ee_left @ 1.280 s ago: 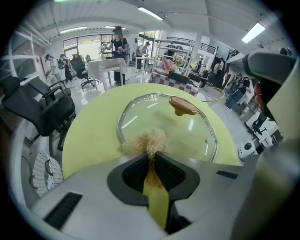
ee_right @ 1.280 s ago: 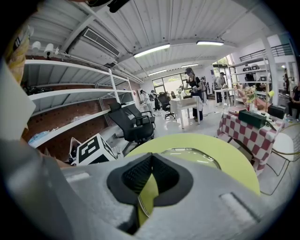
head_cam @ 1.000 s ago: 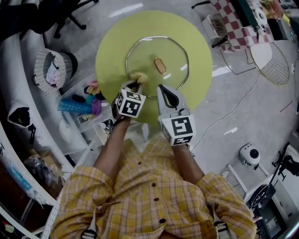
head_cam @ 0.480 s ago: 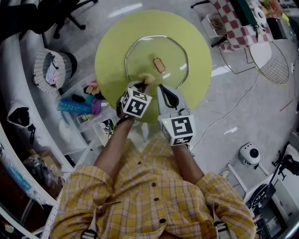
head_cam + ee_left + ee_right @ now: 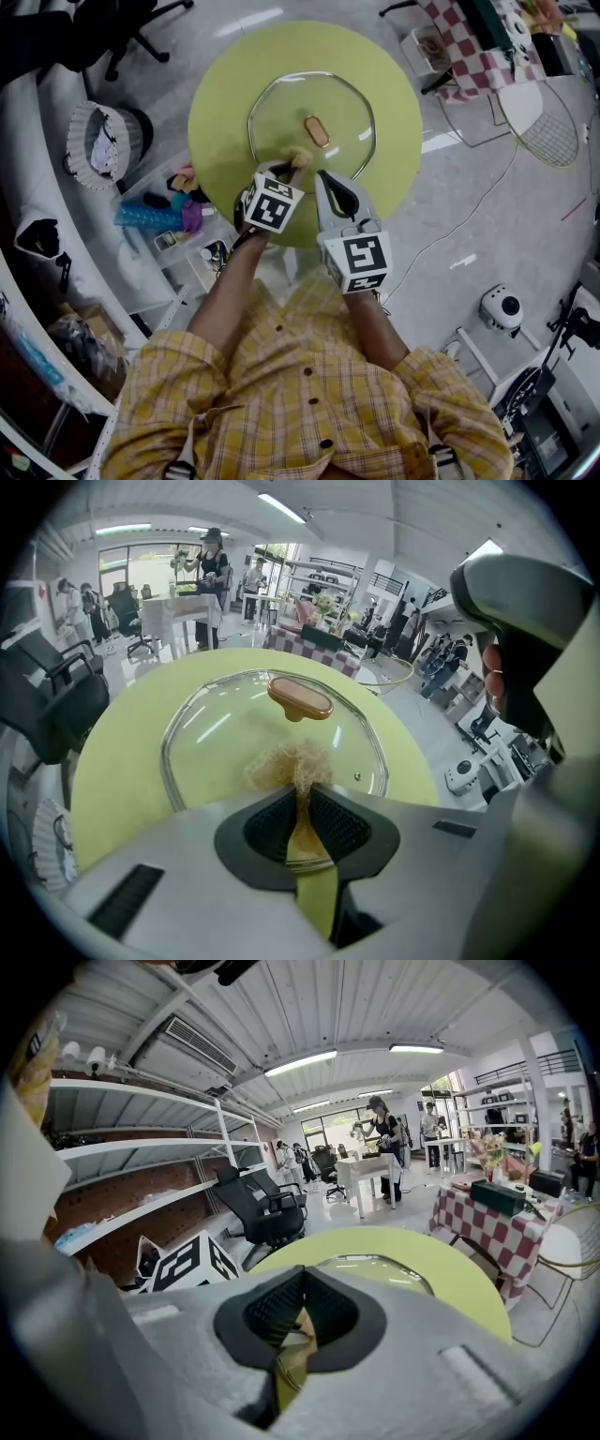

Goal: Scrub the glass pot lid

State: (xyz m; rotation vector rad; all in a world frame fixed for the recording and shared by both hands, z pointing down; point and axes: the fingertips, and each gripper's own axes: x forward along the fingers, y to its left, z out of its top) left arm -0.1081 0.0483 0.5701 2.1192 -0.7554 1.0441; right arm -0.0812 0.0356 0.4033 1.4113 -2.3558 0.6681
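Observation:
The glass pot lid [image 5: 309, 122] with a brown knob [image 5: 317, 131] lies flat in the middle of a round yellow-green table [image 5: 216, 103]. My left gripper [image 5: 286, 167] is shut on a tan fibrous scrubber [image 5: 296, 157], which presses on the glass just short of the knob. In the left gripper view, the scrubber [image 5: 291, 764] sticks out of the left gripper [image 5: 302, 794] onto the lid [image 5: 225, 733], below the knob [image 5: 300, 697]. My right gripper [image 5: 323, 178] is shut at the lid's near rim and seems to pinch it; its view shows the right gripper [image 5: 298, 1296] closed with the lid [image 5: 380, 1274] beyond.
Left of the table stand a white basket [image 5: 101, 141] and a low shelf of small items [image 5: 173, 206]. A checkered table [image 5: 478, 52] and a wire chair [image 5: 544, 127] are at the back right. A white device [image 5: 502, 311] sits on the floor. People stand far behind.
The left gripper has slid the scrubber a little to the right across the glass, toward the knob. The right gripper has stayed at the lid's near rim.

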